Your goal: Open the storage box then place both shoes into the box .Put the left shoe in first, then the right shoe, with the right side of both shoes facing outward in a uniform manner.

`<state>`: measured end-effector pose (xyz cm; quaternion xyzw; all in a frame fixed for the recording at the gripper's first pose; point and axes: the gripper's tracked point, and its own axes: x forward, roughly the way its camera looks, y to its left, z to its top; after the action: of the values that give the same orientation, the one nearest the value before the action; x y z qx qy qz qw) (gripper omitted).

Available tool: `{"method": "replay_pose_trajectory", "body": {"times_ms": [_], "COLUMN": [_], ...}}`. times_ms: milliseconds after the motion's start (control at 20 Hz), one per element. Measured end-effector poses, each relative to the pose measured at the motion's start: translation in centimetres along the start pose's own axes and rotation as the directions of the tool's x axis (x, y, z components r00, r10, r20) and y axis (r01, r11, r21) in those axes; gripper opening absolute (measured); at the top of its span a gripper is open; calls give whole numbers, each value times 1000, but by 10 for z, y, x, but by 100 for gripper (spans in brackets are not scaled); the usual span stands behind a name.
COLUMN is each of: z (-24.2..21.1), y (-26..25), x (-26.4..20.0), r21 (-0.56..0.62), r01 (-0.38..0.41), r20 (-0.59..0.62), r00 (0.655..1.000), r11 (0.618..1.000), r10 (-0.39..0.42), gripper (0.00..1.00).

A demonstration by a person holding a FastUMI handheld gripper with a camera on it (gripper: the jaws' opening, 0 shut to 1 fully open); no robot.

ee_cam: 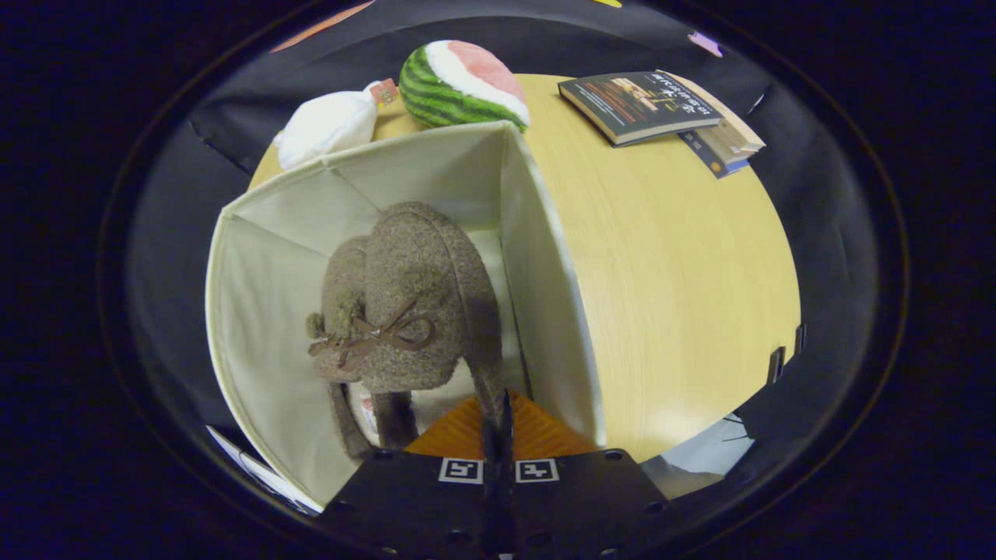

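The cream fabric storage box (545,257) stands open on the wooden table (685,272). Two brown felt shoes stand toe-up inside it, side by side. The nearer shoe (424,264) has a brown bow (381,334) on its front. The other shoe (342,284) is partly hidden behind it, closer to the box's left wall. My gripper (500,424) is over the box's near right corner. Its fingers are pressed together on the thin rim of the nearer shoe's opening, and that rim runs down into the pinch.
Behind the box lie a watermelon plush (463,82) and a white plush (327,124). Two stacked books (654,105) lie at the table's far right. Bare tabletop stretches to the right of the box.
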<state>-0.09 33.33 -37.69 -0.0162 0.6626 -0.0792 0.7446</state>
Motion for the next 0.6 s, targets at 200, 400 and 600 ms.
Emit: {"method": "replay_pose_trajectory", "body": {"times_ms": [200,400,600], "z": [4,8,6], "y": [-3,5,13], "x": [4,-2,-29], "r21": [18,23,41], "r01": [71,27,-77], "r20": [25,60,109], "r00": [997,998,991], "r11": [997,999,996], "r10": [-72,-28,73], "gripper": [3,11,37]}}
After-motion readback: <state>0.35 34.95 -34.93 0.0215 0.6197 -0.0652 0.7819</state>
